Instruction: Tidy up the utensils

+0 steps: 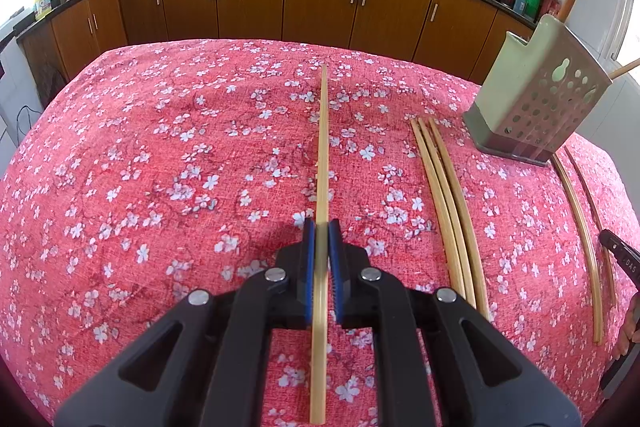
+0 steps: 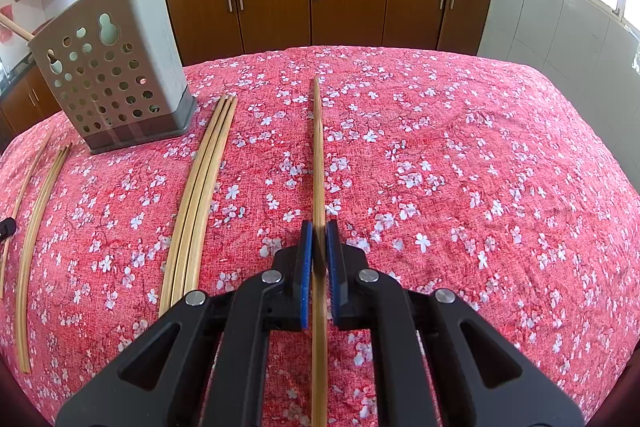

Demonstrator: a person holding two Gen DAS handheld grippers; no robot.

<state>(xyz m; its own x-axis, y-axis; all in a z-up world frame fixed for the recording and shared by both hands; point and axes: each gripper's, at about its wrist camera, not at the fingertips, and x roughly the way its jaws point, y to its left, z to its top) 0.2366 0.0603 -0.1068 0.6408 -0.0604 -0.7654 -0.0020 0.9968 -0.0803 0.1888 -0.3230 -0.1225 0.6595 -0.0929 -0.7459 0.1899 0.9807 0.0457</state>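
A: What does the left gripper [image 1: 322,227] hold?
B: One bamboo chopstick [image 1: 322,155], pinched between its blue pads, running straight ahead past the jaw tips over the floral cloth [image 1: 160,167].

A: And the right gripper [image 2: 319,229]?
B: Its jaws also clamp a chopstick [image 2: 318,155] lengthwise.

A: Where are the others?
B: Three loose chopsticks [image 2: 204,183] lie left of the right jaws, near the perforated utensil holder [image 2: 116,79].

We see our left gripper [image 1: 322,227] and right gripper [image 2: 319,227] alike: black angular linkage arms, round silver pivot screws, blue ribbed pads [image 1: 308,267] lining both fingers.
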